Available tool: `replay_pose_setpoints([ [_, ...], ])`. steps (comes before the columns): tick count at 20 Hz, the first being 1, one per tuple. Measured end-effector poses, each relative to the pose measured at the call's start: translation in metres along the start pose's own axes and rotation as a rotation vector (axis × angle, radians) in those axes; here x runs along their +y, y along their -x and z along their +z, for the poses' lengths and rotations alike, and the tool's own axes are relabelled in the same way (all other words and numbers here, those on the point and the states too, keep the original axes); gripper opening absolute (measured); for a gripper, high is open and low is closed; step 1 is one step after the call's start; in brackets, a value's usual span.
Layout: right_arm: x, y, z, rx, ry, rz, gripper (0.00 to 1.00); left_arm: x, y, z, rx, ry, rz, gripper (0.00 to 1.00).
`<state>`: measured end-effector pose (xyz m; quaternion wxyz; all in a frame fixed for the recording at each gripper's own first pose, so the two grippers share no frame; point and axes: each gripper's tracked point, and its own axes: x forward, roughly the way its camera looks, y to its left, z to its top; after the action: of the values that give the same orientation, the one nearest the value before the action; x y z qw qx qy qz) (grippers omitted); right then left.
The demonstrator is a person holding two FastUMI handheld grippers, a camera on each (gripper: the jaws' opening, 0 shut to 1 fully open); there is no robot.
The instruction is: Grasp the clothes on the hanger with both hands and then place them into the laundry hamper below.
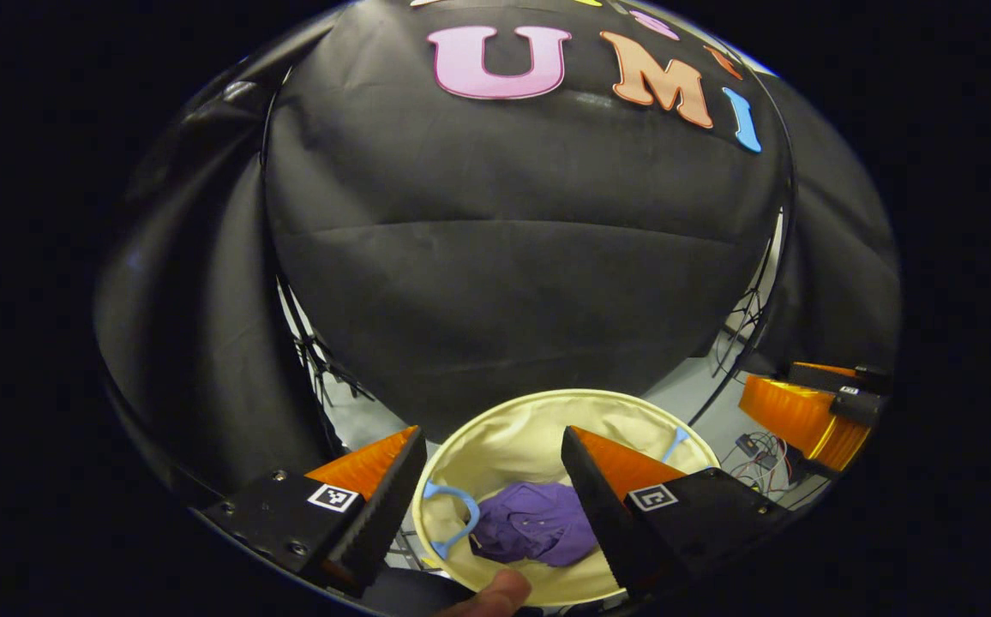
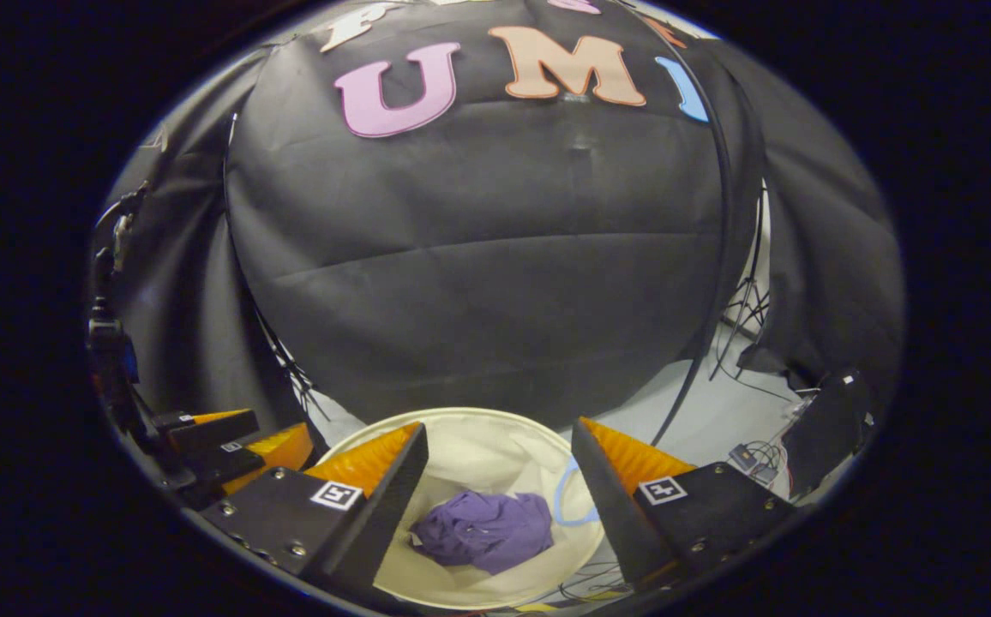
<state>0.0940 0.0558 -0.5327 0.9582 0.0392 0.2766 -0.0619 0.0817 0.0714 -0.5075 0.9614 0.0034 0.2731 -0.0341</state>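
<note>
Both tongs are spread wide with nothing in them: the left tongs and right tongs hang over the laundry hamper. The purple clothes sit crumpled in the bottom of it, next to a blue handle loop. Beyond it there's pale floor with some loose cables, then the black cloth wall.

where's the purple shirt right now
The purple shirt lies crumpled at the bottom of the cream laundry hamper, beside its blue handle, seen between the open tongs in both gripper views.
</note>
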Motion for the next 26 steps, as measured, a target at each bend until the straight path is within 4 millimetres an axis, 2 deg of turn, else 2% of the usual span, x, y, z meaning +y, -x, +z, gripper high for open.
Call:
replay_pose_setpoints([
  [4,0.003,0.007,0.020,-0.029,0.010,0.003,1.00,-0.001,0.013,0.022,-0.034,-0.004,-0.006,0.98],
  [6,0.004,0.016,0.030,-0.044,0.025,0.005,0.98,0.005,0.023,0.039,-0.064,-0.010,0.009,0.98],
  [8,0.005,0.029,0.044,-0.066,0.020,0.010,1.00,0.009,0.031,0.057,-0.090,-0.004,0.018,0.99],
  [11,0.007,0.048,0.075,-0.115,0.005,0.017,1.00,0.017,0.050,0.081,-0.113,0.018,0.029,0.98],
  [13,0.014,0.068,0.100,-0.166,-0.006,0.050,1.00,0.023,0.064,0.101,-0.131,0.018,0.042,0.98],
  [17,0.022,0.105,0.155,-0.247,-0.014,0.083,1.00,0.022,0.092,0.152,-0.214,0.017,0.031,0.96],
  [18,0.023,0.113,0.166,-0.269,-0.011,0.084,0.97,0.022,0.099,0.165,-0.236,0.021,0.030,0.98],
  [19,0.021,0.121,0.178,-0.290,-0.009,0.082,1.00,0.023,0.105,0.174,-0.251,0.030,0.023,0.98],
  [26,0.018,0.173,0.243,-0.401,-0.005,0.090,1.00,0.035,0.148,0.234,-0.327,0.081,0.047,0.98],
])
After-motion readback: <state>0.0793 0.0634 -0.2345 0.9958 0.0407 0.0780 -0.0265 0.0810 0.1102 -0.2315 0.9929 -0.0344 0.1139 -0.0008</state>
